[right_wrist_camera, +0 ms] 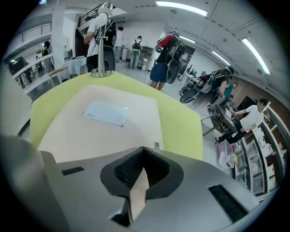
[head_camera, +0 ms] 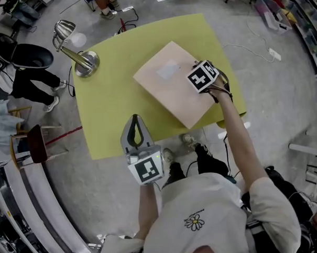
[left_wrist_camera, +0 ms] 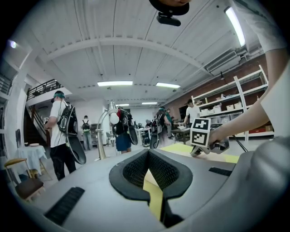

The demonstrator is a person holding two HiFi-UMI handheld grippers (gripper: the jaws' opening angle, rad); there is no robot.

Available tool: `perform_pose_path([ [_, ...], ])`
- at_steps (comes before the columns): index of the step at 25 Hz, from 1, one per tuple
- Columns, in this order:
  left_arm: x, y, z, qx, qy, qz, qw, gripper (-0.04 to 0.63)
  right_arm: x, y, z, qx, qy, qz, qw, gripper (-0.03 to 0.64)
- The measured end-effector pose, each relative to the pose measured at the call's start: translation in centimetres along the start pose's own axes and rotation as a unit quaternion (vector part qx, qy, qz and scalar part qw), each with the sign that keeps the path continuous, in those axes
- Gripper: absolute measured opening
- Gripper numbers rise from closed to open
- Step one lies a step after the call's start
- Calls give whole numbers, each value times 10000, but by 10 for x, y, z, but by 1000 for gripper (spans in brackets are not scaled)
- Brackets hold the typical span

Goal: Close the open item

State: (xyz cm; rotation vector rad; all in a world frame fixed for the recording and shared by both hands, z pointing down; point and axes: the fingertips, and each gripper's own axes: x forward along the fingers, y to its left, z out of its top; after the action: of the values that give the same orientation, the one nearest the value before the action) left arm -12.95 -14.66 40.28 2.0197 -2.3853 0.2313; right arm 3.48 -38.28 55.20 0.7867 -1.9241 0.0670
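A flat beige box (head_camera: pixel 170 91) with a pale label (head_camera: pixel 168 70) lies closed and level on the yellow-green table (head_camera: pixel 107 99). My right gripper (head_camera: pixel 200 76) sits over the box's right edge, tilted steeply down, its tips hidden under its marker cube. In the right gripper view the gripper (right_wrist_camera: pixel 142 149) is shut with nothing between the jaws, just above the box lid (right_wrist_camera: pixel 90 133). My left gripper (head_camera: pixel 134 118) hovers at the table's near edge, shut and empty, pointing level across the table (left_wrist_camera: pixel 148 152). It stands apart from the box.
A silver desk lamp (head_camera: pixel 76 48) stands at the table's far left corner. A dark chair (head_camera: pixel 36 144) is on the floor to the left. Several people with backpacks (right_wrist_camera: pixel 165 50) stand beyond the table. Cables (head_camera: pixel 249 46) lie on the floor at the right.
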Motion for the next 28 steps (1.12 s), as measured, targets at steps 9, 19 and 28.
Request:
perform_pose_path([
  [9,0,-12,5,-73,-71,-27,9999,14,-1,-1,-4,190,-15,-5,9998,11],
  [19,-1,-21,14,-75,-263,-70,9996,15,4,0,-3,413,98,84,9991,11],
  [28,-8,4,44,236,-222,313,9990,14,-43,-25,21,1347,-378,131,9901,12],
])
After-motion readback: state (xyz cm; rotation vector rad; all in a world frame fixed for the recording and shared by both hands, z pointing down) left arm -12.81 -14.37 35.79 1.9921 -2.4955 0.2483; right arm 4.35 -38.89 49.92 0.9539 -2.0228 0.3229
